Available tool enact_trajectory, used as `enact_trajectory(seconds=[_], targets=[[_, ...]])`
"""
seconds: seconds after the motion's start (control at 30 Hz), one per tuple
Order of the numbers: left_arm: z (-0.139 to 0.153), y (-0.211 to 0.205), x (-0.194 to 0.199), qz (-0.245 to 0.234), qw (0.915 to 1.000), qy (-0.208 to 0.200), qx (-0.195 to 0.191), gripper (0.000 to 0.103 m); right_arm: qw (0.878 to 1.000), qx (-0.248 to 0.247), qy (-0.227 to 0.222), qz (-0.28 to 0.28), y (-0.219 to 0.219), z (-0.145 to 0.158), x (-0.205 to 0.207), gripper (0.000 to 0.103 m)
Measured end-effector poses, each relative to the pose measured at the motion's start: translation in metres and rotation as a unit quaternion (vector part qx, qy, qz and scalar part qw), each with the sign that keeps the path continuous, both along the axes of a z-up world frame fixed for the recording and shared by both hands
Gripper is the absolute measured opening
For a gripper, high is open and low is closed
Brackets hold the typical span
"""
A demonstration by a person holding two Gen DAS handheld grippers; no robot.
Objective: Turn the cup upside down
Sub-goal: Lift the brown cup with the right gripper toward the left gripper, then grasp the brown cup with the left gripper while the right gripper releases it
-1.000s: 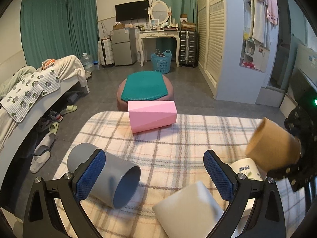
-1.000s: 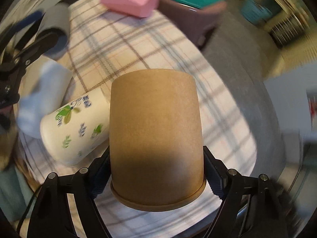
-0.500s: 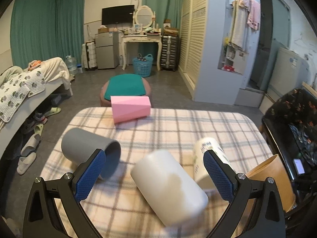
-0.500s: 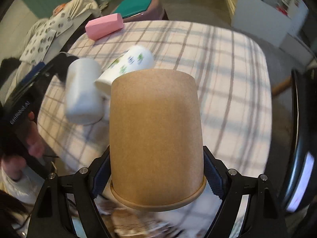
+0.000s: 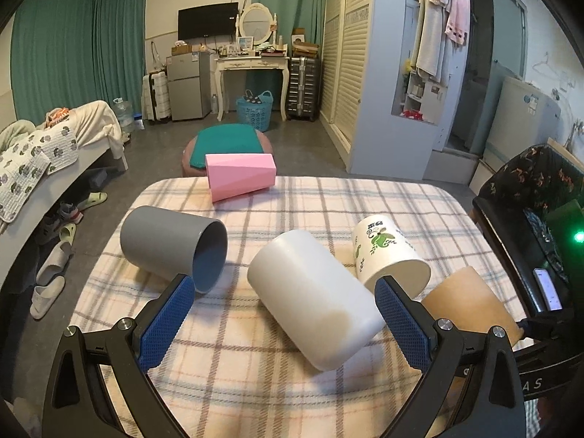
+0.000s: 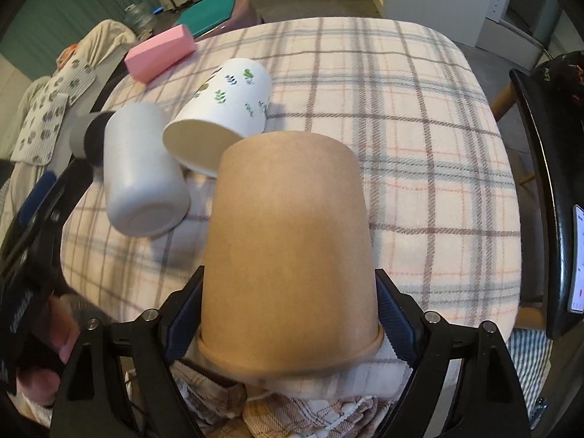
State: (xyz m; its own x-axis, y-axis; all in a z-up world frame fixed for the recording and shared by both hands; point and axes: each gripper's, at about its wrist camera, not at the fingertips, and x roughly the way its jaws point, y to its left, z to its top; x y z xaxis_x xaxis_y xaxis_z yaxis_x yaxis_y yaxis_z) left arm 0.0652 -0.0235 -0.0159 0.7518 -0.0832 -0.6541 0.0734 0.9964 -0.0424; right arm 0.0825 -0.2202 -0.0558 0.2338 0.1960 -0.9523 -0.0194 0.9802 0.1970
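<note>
My right hand-held gripper (image 6: pixel 288 314) clamps the brown paper cup (image 6: pixel 288 262) near its rim, closed base pointing away, over the tabletop's (image 6: pixel 419 138) near edge. My left hand-held gripper (image 5: pixel 284 325) hangs open, empty, by the white cup (image 5: pixel 314 299).

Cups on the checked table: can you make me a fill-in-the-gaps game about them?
1. The right gripper is shut on the ____ paper cup.
2. The left gripper is open and holds ____.
3. The gray cup, the white cup and the leaf-print cup all lie on their ____ on the checked tablecloth.
4. The box-shaped cup at the far edge is ____.

Missing words: brown; nothing; sides; pink
</note>
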Motion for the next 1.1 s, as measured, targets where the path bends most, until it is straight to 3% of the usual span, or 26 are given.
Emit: enact_trajectory(seconds=[0.2,0.43,0.63,0.77,0.93,1.1], targets=[[0.001,0.001,0.001,0.009,0.9998,0.012,0.012,0.102,1.000,0.007,-0.019,0.006,0.002,0.000,-0.003,0.102],[0.011,-0.004,-0.003,0.022,0.9997,0.010,0.008,0.102,0.994,-0.006,-0.110,0.018,-0.009,0.036,-0.015,0.103],[0.028,-0.027,-0.005,0.031,0.9993,0.018,0.013,0.102,0.979,-0.024,-0.197,0.035,-0.028,0.070,-0.030,0.103],[0.039,-0.047,-0.005,0.043,0.9985,0.017,0.028,0.102,0.971,-0.044,-0.230,0.050,-0.042,0.083,-0.034,0.103],[0.044,-0.076,-0.002,0.027,0.9981,0.050,0.024,0.102,0.963,-0.070,-0.250,0.067,-0.062,0.088,-0.040,0.103],[0.040,-0.101,0.010,0.004,0.9953,0.097,0.001,0.102,0.962,-0.047,-0.266,0.043,-0.095,0.085,-0.047,0.103]])
